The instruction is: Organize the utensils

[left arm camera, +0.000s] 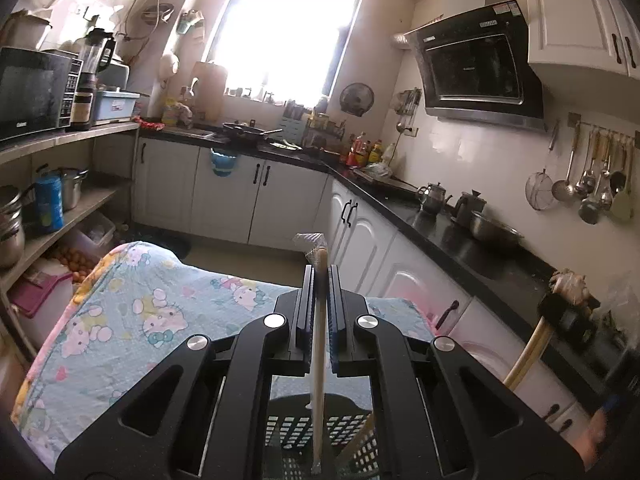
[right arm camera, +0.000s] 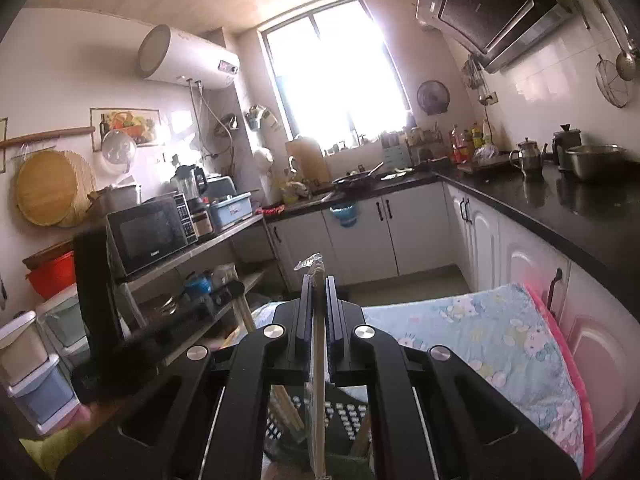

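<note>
Left tongs [left arm camera: 320, 276] clamped on wrapped chopstick [left arm camera: 319, 360], above black slotted basket [left arm camera: 296, 432]. Right tongs [right arm camera: 319, 284] likewise pinch second wrapped chopstick [right arm camera: 318, 380] over basket. Risk: thin sticks pivot or slip in narrow grip, miss basket, land on cartoon-print cloth [left arm camera: 132, 312].

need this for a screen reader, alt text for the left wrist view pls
The left hand-held gripper is shut on a wrapped pair of wooden chopsticks, held above a black slotted basket and a cartoon-print cloth. A sunlit kitchen lies beyond.
</note>
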Action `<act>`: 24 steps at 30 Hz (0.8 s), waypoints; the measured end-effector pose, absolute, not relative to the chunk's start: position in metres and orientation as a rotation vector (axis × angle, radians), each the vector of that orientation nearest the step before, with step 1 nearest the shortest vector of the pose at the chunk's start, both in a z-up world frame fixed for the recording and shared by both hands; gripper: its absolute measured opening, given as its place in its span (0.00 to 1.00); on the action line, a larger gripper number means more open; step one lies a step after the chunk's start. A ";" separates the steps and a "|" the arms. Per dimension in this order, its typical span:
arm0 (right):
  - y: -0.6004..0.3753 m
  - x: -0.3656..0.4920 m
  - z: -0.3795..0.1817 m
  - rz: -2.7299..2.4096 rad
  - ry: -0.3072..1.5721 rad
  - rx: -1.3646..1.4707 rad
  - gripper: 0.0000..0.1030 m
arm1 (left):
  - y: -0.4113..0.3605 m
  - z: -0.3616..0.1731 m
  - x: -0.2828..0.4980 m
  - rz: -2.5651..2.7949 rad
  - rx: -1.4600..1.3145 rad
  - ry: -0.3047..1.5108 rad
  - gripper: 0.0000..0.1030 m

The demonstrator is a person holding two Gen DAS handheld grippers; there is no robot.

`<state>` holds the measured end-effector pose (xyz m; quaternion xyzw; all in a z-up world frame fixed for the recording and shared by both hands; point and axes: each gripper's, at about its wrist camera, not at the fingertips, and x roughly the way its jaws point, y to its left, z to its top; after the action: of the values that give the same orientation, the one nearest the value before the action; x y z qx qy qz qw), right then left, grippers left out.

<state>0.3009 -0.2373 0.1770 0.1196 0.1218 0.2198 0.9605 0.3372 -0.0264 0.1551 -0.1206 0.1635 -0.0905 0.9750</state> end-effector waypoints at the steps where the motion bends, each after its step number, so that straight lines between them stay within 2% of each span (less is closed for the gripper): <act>1: -0.238 0.304 0.177 0.440 0.242 0.247 0.06 | -0.026 0.153 0.338 -0.180 -0.242 0.328 0.01; 24: -0.220 0.328 0.134 0.363 0.192 0.182 0.06 | -0.028 0.093 0.336 -0.191 -0.211 0.350 0.01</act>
<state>0.3278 -0.2202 0.1342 0.0903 0.0951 0.1798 0.9749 0.3358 -0.0283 0.0928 -0.1046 0.1734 -0.0946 0.9747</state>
